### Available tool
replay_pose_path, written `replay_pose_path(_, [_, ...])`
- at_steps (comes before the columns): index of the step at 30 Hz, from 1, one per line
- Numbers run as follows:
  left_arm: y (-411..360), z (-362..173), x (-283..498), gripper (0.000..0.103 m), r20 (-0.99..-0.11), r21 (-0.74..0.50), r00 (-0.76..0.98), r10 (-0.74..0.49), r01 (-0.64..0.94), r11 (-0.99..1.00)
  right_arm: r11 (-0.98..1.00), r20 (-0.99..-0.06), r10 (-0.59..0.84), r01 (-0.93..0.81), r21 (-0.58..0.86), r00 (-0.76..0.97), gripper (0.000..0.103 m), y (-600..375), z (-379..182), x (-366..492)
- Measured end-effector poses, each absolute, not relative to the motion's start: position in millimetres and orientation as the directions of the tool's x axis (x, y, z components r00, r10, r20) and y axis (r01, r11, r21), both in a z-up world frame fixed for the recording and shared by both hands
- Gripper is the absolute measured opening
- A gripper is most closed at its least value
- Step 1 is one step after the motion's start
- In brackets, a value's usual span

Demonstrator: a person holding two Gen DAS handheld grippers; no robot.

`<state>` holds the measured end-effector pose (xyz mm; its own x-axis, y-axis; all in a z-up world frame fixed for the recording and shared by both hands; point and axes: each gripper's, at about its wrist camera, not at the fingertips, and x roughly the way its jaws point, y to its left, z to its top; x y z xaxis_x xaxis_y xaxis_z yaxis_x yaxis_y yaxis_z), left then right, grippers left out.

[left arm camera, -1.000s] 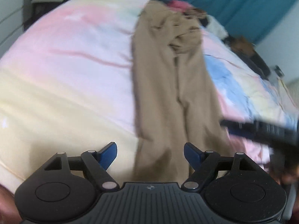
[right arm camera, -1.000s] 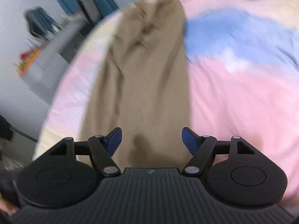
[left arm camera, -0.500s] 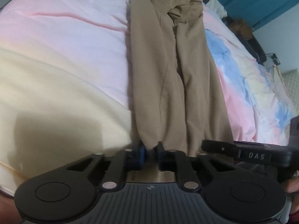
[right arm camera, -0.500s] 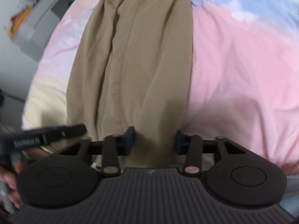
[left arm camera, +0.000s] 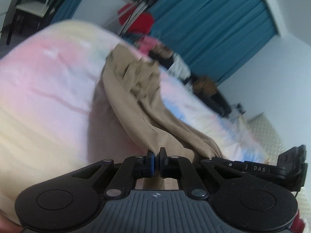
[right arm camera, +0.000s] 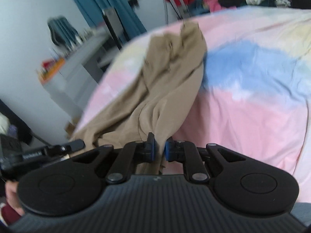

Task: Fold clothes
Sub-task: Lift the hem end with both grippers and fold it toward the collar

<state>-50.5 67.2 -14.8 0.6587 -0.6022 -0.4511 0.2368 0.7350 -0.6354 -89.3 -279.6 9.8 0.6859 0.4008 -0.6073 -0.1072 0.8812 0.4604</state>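
Left wrist view shows my left gripper (left arm camera: 157,156) low in the frame, its blue pads pressed together on the hem of the tan trousers (left arm camera: 134,97) — one leg end is pinched there and raised off the bed. From that pinch the cloth runs up and slightly left toward the bunched waist in the upper middle of the frame, which lies on the pastel bedspread (left arm camera: 48,89). At the lower right edge I can see my other tool beside me.

In the right wrist view my right gripper (right arm camera: 159,148) has the other leg end between its pads; the jaws are closing and the fabric already hangs pinched in the narrow gap. The trousers (right arm camera: 169,81) stretch from there up the middle of the frame, their waist near the top, just left of the blue patch on the bedspread (right arm camera: 252,106).

What matters for my next move, as I judge it: the long axis of the trousers points straight away from both tools, hems at my end, waist at the far end. Both hands sit side by side at the same end, neither nearer the waist — so folding should mean carrying both hems forward together, evenly, over the legs toward the waistband.
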Motion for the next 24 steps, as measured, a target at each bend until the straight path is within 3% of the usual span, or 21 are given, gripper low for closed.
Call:
replay_pose_path(6, [75.1, 35.5, -98.3, 0.004, -0.367, -0.611, 0.687, -0.627, 0.33, 0.719, 0.836, -0.517, 0.459, -0.156, 0.526, 0.722, 0.013, -288.1, 35.3, -122.1])
replay_pose_path(11, [71.3, 52.0, -134.8, 0.004, -0.373, -0.567, 0.686, -0.625, 0.364, 0.739, 0.821, -0.499, 0.474, -0.159, 0.548, 0.725, 0.013, -292.2, 33.9, -155.3])
replay_pose_path(15, [57.2, 57.0, -126.7, 0.005, -0.362, -0.49, 0.723, -0.588, 0.389, 0.78, 0.806, -0.482, 0.467, -0.132, 0.577, 0.741, 0.013, -296.3, 30.0, -149.1])
replay_pose_path(24, [28.1, 60.1, -29.6, 0.005, -0.392, -0.369, 0.774, -0.498, 0.363, 0.855, 0.875, -0.448, 0.354, -0.122, 0.469, 0.821, 0.014, -287.1, 24.3, -52.9])
